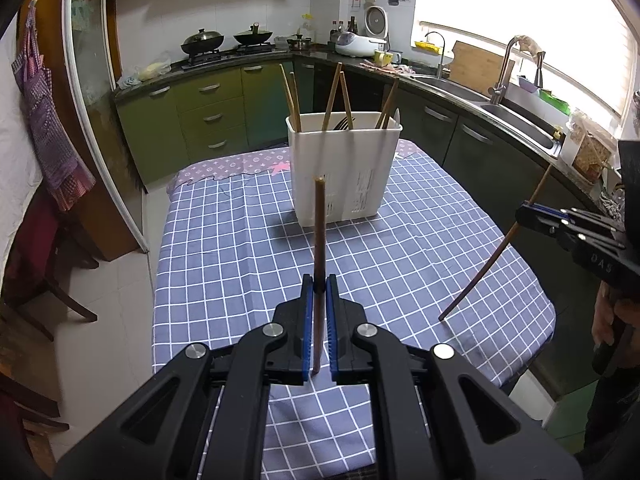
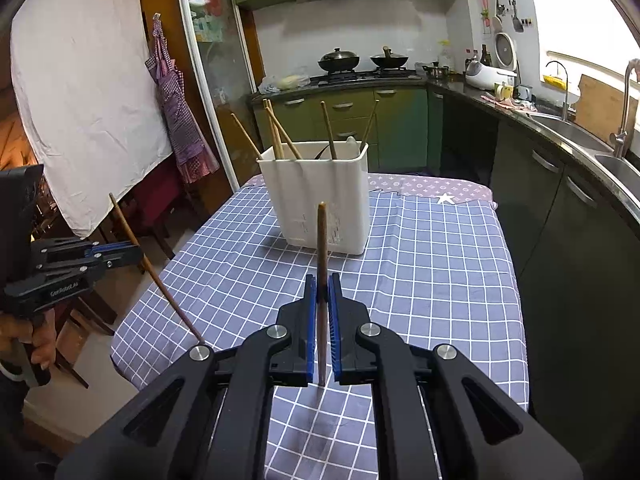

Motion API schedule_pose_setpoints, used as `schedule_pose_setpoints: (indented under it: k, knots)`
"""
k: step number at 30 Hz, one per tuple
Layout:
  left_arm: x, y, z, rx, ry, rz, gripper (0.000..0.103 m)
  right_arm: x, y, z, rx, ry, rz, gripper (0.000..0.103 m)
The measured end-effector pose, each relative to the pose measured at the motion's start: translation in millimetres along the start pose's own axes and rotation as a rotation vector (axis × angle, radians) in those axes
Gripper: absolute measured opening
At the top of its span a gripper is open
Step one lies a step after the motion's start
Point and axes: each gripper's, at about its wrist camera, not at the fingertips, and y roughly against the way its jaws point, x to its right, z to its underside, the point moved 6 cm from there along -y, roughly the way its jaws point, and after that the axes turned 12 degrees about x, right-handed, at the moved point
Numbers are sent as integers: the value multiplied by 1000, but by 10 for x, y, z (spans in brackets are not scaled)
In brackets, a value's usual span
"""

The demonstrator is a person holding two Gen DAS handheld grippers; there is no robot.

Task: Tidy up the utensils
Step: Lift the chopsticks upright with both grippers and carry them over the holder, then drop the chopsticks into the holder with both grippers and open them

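Observation:
A white utensil holder (image 1: 344, 168) stands on the checked tablecloth, also in the right wrist view (image 2: 320, 196), with several wooden chopsticks and dark utensils standing in it. My left gripper (image 1: 320, 286) is shut on a brown chopstick (image 1: 319, 232) that points up, in front of the holder. It also shows at the left of the right wrist view (image 2: 130, 254). My right gripper (image 2: 323, 286) is shut on another brown chopstick (image 2: 322, 240), held upright short of the holder. It shows at the right of the left wrist view (image 1: 524, 216), its chopstick (image 1: 492, 256) slanting down over the table.
The table (image 1: 224, 264) is covered with a blue checked cloth. Green kitchen cabinets, a stove with woks (image 1: 226, 40) and a sink (image 1: 516, 116) run behind and to the right. A chair (image 1: 36, 264) and a hanging apron stand at the left.

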Motion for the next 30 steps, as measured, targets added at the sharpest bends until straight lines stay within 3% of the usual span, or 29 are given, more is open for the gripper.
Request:
schedule_pose_setpoints:
  k: [6, 10, 21, 30]
  knots:
    - [-4, -25, -202, 17, -8, 2, 6, 36, 15, 9, 1, -5, -2, 7]
    - [23, -38, -539, 39, -2, 18, 6, 45, 23, 10, 1, -7, -7, 7]
    - [-3, -137, -1796, 209, 50, -1, 6, 133, 64, 34, 5, -28, -19, 7]
    - [-58, -485, -2185, 269, 57, -54, 6, 79, 91, 59, 7, -30, -56, 7]
